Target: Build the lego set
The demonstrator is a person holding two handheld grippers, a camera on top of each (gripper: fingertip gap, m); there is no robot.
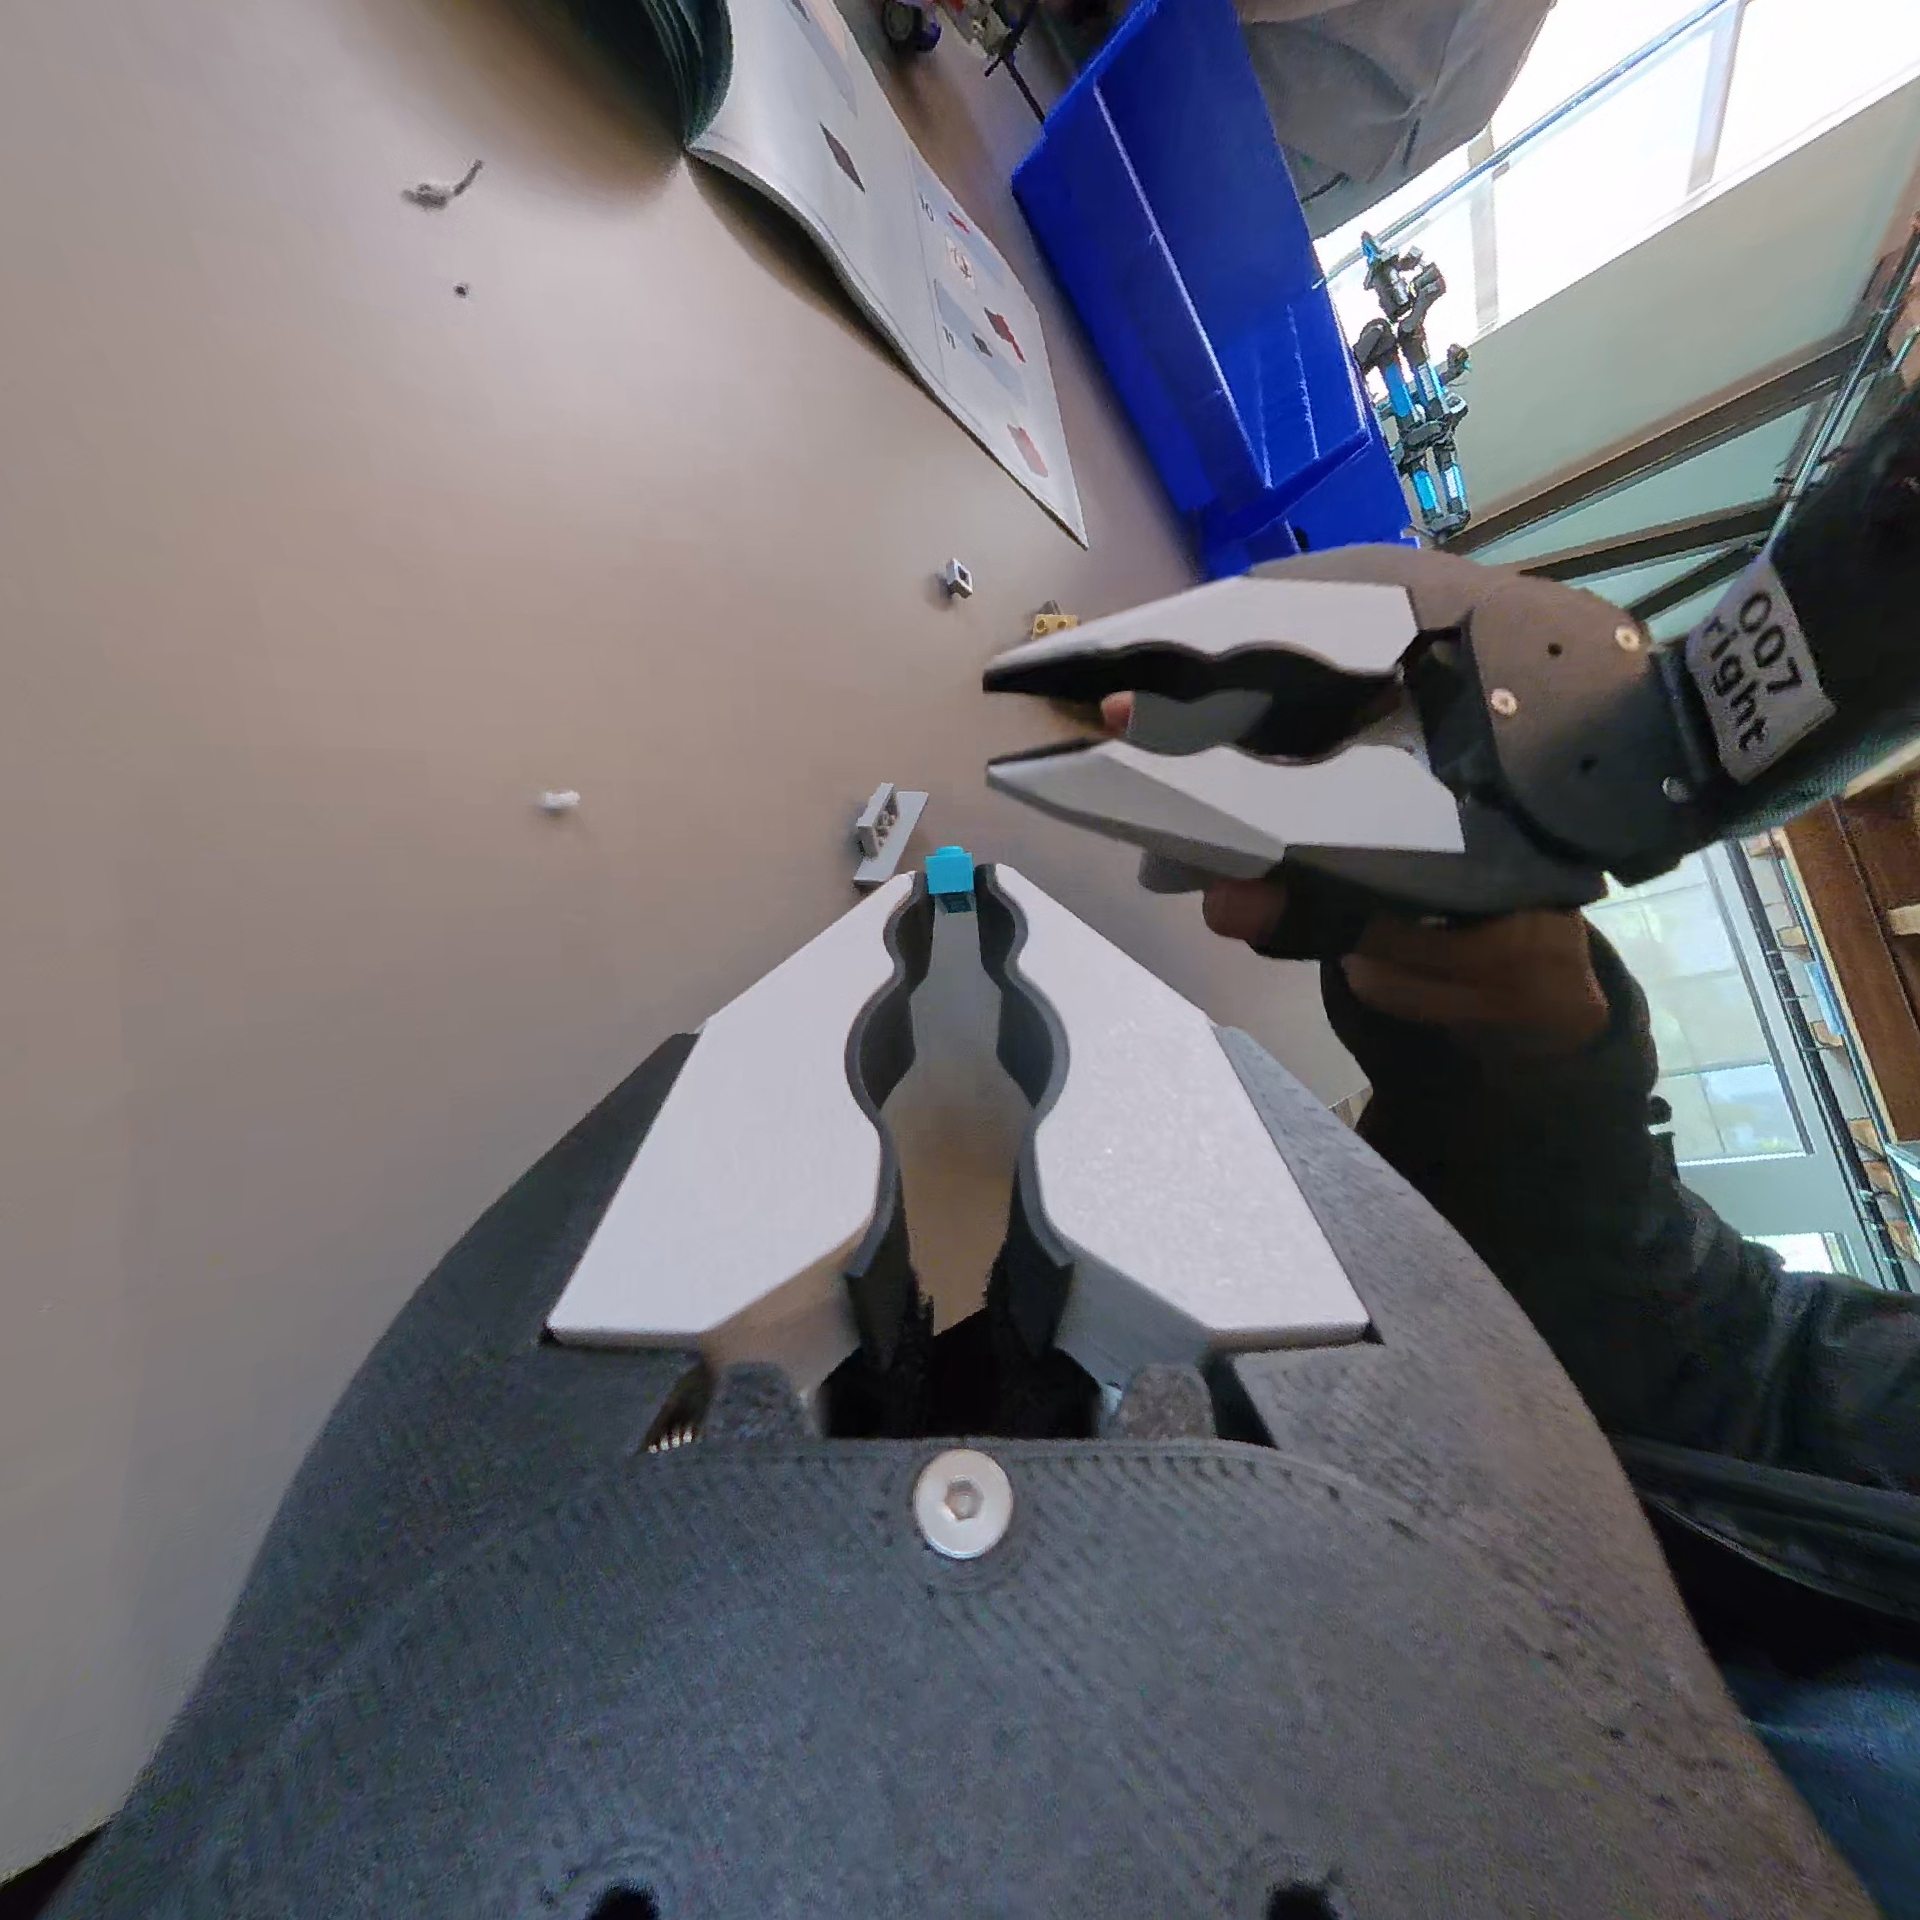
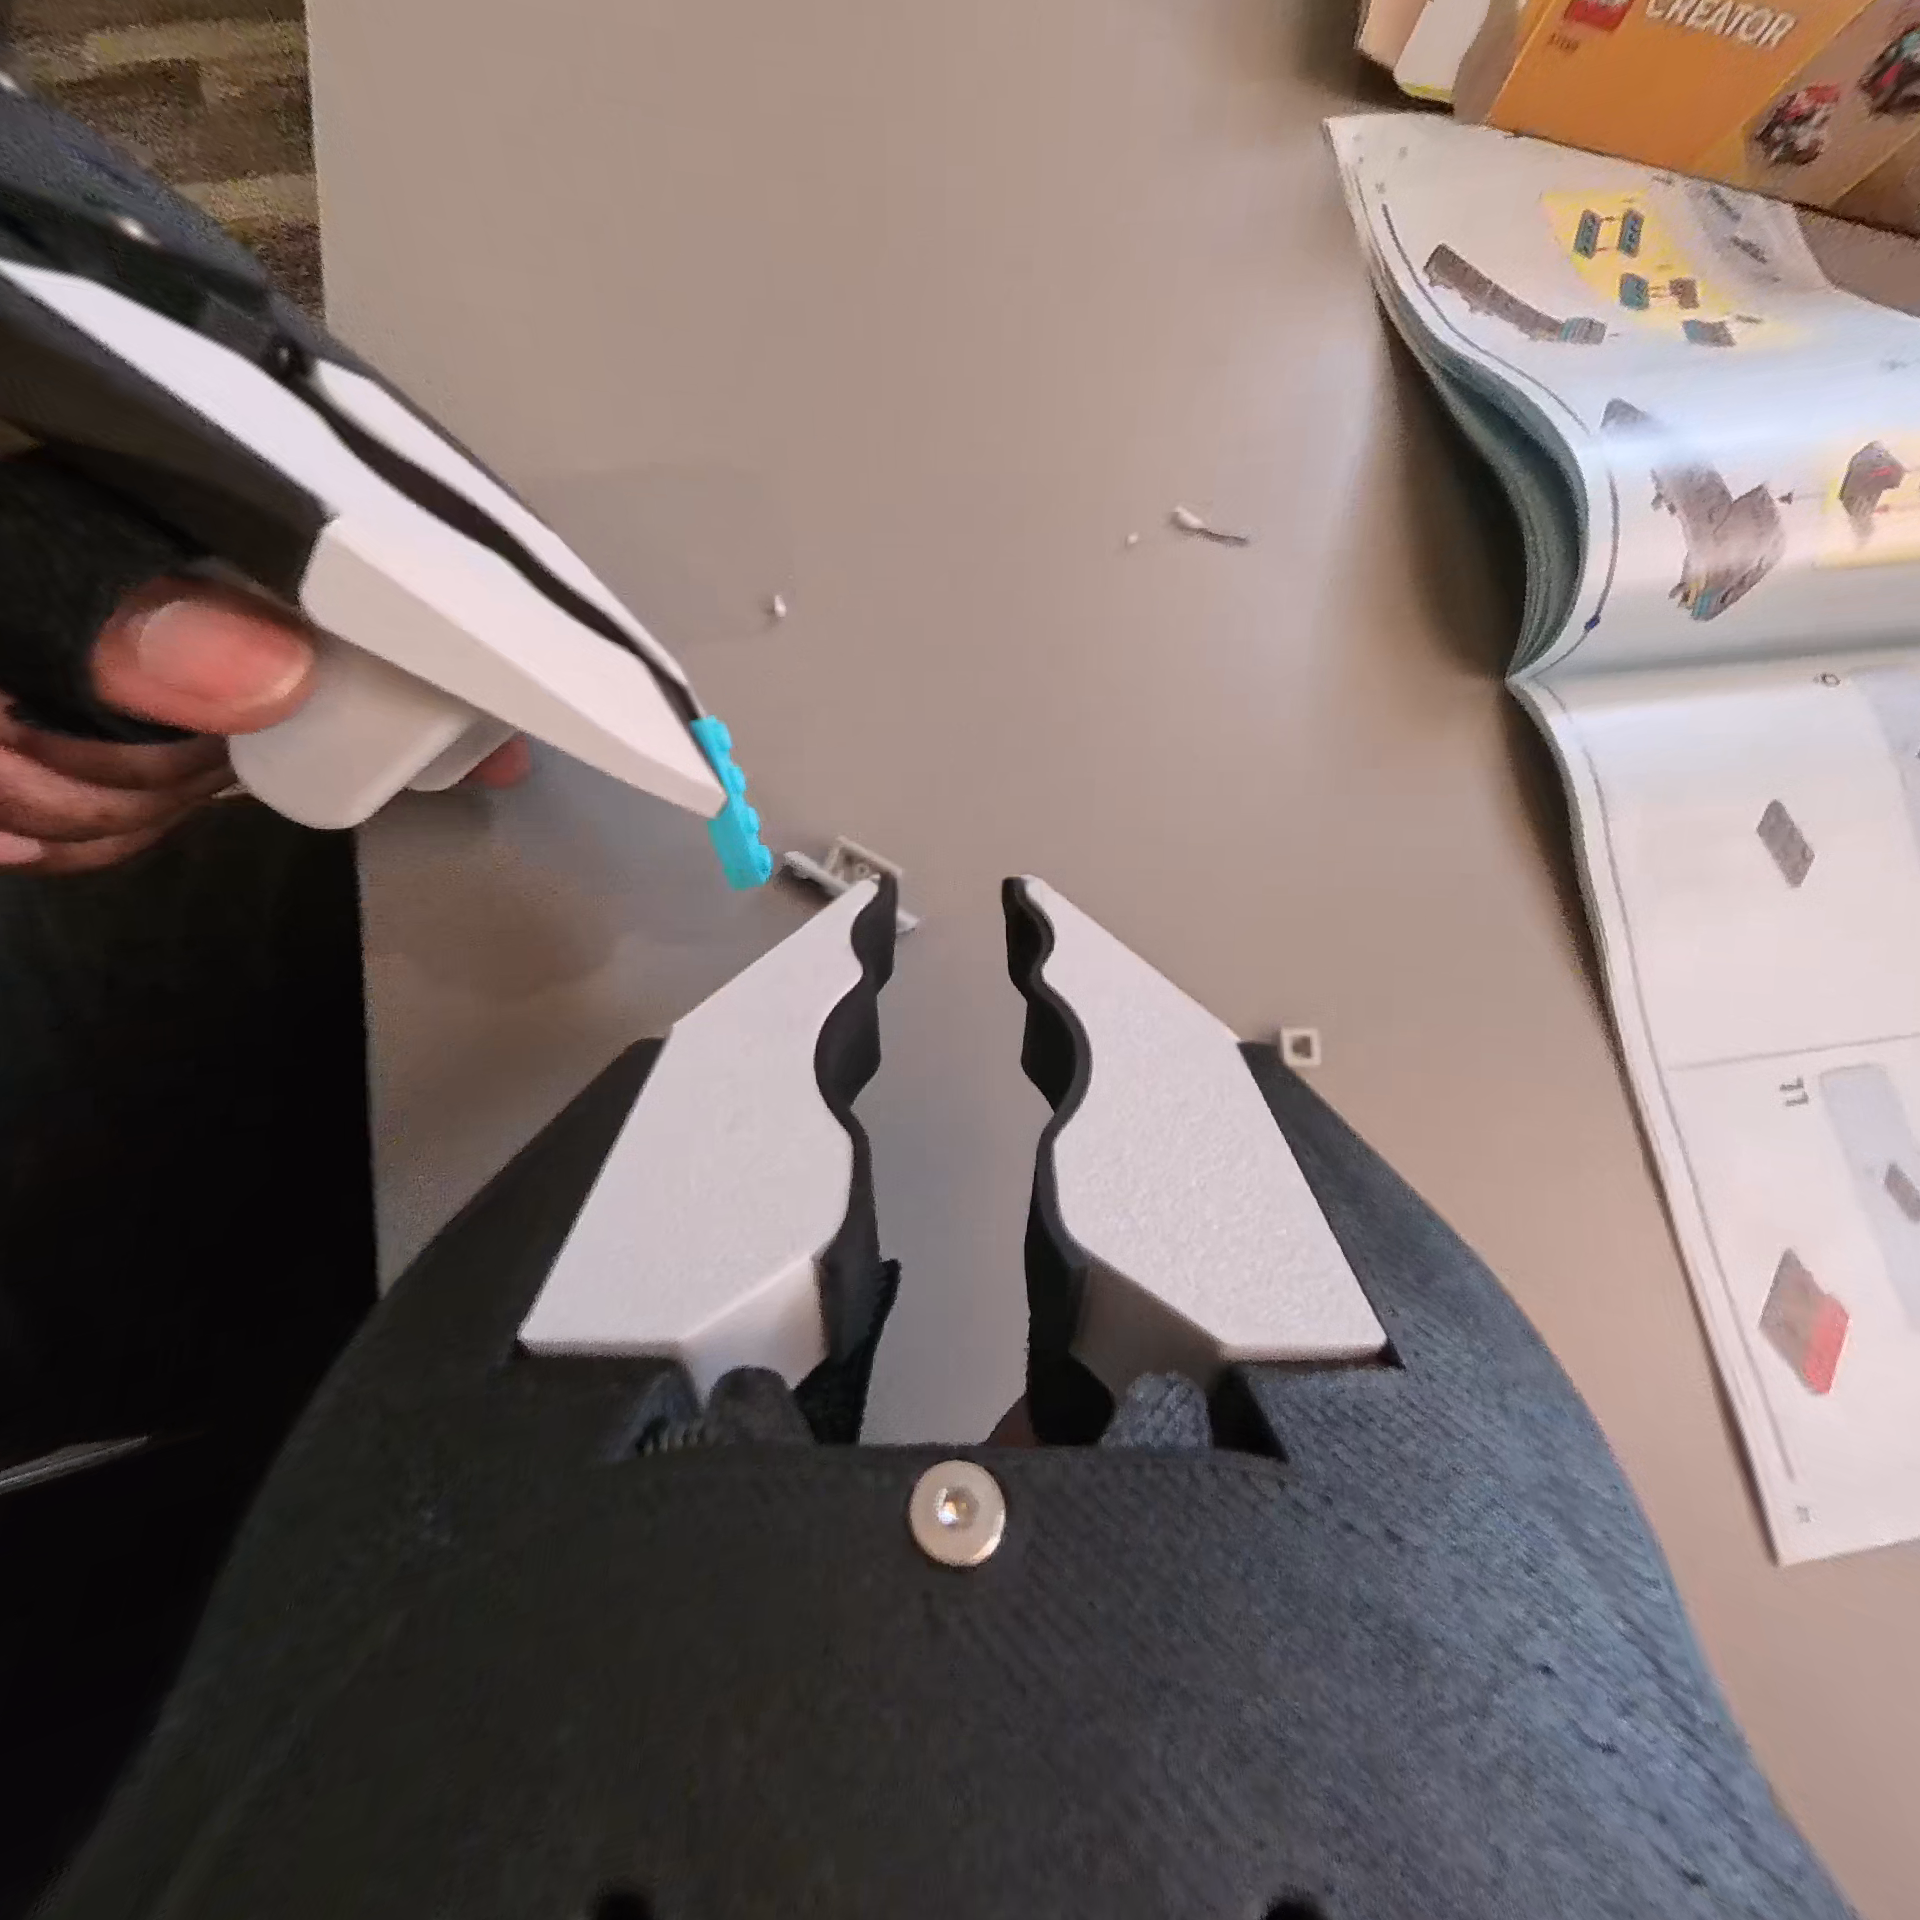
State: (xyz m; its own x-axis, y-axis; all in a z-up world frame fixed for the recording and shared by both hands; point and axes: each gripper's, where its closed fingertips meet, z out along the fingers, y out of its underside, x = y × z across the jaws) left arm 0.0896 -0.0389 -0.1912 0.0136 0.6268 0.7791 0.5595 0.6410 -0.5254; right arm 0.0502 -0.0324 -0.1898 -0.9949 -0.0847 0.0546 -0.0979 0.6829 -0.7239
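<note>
My left gripper (image 1: 951,883) is shut on a small turquoise brick (image 1: 949,873) held at its fingertips above the grey-brown table. The right wrist view shows the same brick (image 2: 736,805) as a thin studded plate pinched in the left gripper (image 2: 717,774). A grey Lego assembly (image 1: 888,831) lies on the table just past the brick; it also shows in the right wrist view (image 2: 847,864). My right gripper (image 2: 940,894) is open and empty, hovering close beside the brick; in the left wrist view the right gripper (image 1: 992,727) sits to the right.
An open instruction booklet (image 2: 1714,727) lies at the right. A small grey piece (image 2: 1301,1044) and a yellow piece (image 1: 1051,623) lie loose on the table. A blue bin (image 1: 1195,312) and an orange Lego box (image 2: 1683,73) stand at the table's far side. Spacing between my two grippers at the tips: around 4 cm.
</note>
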